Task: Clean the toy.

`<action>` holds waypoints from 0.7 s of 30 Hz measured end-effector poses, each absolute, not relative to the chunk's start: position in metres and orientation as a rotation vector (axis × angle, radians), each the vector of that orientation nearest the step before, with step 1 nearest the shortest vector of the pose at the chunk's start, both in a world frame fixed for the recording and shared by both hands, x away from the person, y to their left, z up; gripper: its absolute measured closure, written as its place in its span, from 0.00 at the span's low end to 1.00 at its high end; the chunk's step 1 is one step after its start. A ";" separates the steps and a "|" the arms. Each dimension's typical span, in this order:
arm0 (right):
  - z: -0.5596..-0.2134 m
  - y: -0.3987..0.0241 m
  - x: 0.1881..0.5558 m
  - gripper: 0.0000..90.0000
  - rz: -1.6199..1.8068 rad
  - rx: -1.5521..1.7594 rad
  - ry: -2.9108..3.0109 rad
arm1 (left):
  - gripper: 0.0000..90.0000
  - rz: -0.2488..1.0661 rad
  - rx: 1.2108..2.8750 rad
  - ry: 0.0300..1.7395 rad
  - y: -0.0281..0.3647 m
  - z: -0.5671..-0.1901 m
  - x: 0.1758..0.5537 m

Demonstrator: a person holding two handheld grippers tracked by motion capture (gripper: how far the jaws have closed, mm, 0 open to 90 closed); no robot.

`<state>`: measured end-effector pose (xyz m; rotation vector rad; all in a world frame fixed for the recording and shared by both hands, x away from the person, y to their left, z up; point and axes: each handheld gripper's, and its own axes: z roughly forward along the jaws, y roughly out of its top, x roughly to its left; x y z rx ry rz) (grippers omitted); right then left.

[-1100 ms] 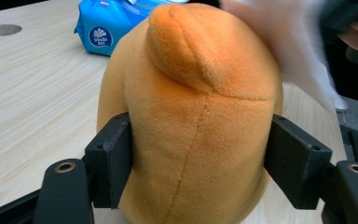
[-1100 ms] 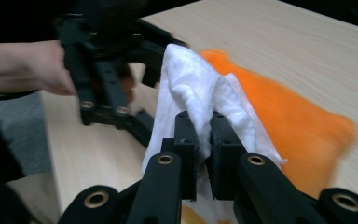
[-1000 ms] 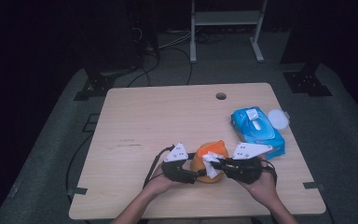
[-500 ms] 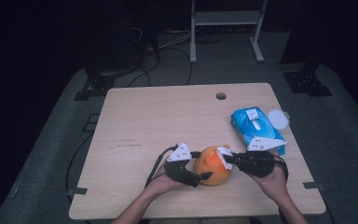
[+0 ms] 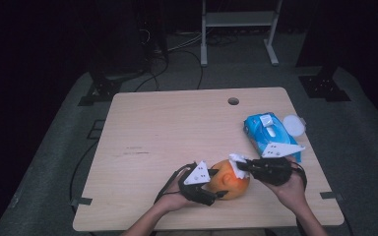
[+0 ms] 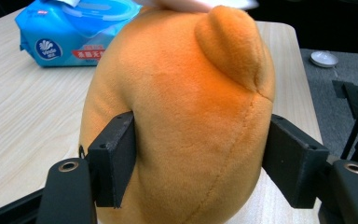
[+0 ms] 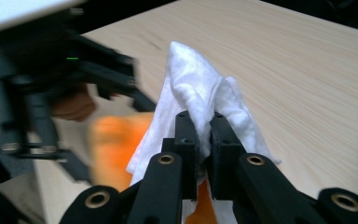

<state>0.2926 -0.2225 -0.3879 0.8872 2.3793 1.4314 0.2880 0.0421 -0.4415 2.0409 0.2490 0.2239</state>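
My left gripper [image 5: 211, 189] lies low at the lower middle of the high view, its fingers [image 6: 114, 163], which have just been closing, clamped on both flanks of the soft orange plush toy [image 5: 230, 179]. My right gripper [image 5: 241, 165] reaches in from the right, fingers pressed together on a crumpled white wipe [image 7: 193, 100] held against the toy's top. The pale wooden surface [image 5: 177, 128] lies open toward the upper left; the glossy blue wipes pack [image 5: 266, 129] sits near the right edge.

Orange plush toy [image 5: 229, 180] under white wipe [image 5: 237, 163]
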 end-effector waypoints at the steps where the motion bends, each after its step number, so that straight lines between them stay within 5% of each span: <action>1: -0.391 -0.228 0.295 0.92 1.442 0.919 2.386 | 0.34 0.224 2.039 0.249 0.042 -0.442 0.288; 12: -0.375 -0.192 0.273 0.93 1.449 0.691 2.540 | 0.33 0.249 2.025 0.282 0.038 -0.444 0.286; 21: -0.377 -0.204 0.279 0.93 1.450 0.765 2.534 | 0.34 0.296 2.048 0.199 0.030 -0.445 0.278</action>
